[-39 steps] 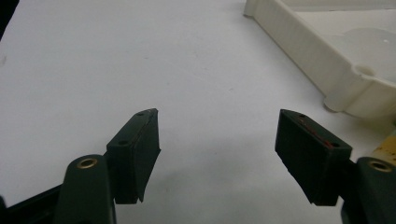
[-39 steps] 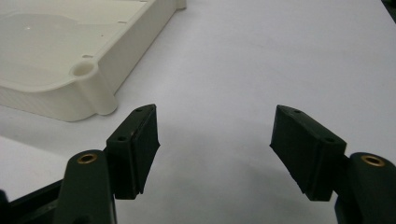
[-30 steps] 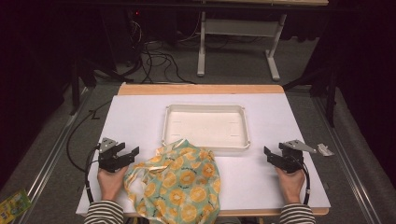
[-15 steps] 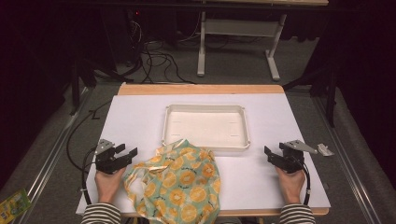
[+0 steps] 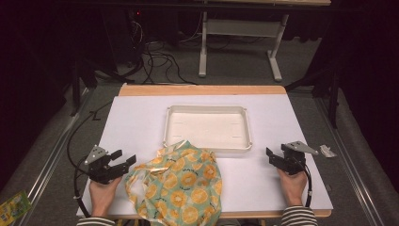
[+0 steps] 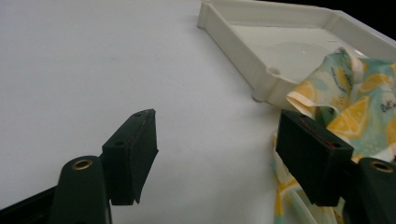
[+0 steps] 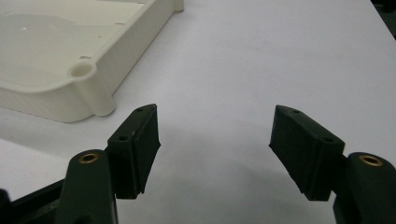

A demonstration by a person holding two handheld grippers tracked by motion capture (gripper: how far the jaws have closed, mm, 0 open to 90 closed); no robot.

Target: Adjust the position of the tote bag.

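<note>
Lemon-print bag (image 5: 181, 186) overlaps tray (image 5: 207, 141) rim; both grippers' jaws wide, empty, left's just opening.

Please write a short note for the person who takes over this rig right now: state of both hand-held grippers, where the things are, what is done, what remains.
Left hand-held gripper: open, nothing between its jaws, which have just been opening wider; it sits just left of the crumpled plastic bag with the orange-slice print on pale green.
Right hand-held gripper: open, empty, on the white table surface right of the bag.
Bag: near table edge, its far tip resting against the front rim of the shallow cream rectangular plastic tray.
Tray: at table centre, nothing inside it.
Done: nothing visible yet.
Left: probably grasping the bag and handling it.
</note>
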